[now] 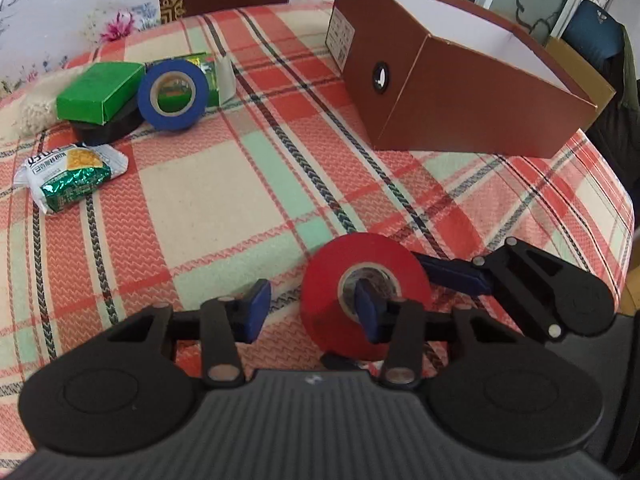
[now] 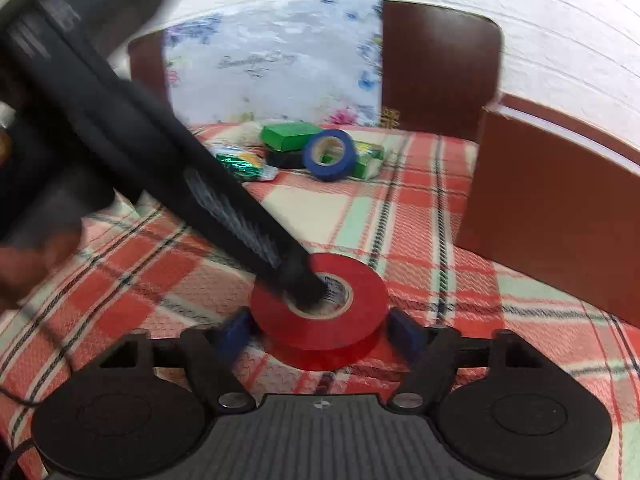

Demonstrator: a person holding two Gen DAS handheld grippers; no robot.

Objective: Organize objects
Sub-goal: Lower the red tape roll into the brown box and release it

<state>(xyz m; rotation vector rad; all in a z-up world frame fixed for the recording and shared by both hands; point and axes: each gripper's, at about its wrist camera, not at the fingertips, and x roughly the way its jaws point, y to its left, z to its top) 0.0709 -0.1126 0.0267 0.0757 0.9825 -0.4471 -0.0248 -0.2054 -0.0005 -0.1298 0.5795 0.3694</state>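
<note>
A red tape roll [image 1: 362, 292] lies on the plaid cloth [image 1: 224, 184]. My left gripper [image 1: 314, 312] is open, with its right finger poked into the roll's core. The right gripper [image 2: 322, 330] is open with a blue pad on either side of the red roll [image 2: 320, 320], touching or close to it. In the left wrist view one of its fingers [image 1: 452, 274] shows behind the roll. The left gripper's body [image 2: 160, 152] crosses the right wrist view. An open brown box [image 1: 460, 80] stands at the back right.
At the back left lie a blue tape roll [image 1: 174, 94], a green box [image 1: 100, 90] on a black object, a green packet behind them and a snack packet [image 1: 70, 176]. A floral bag and a dark brown board stand behind.
</note>
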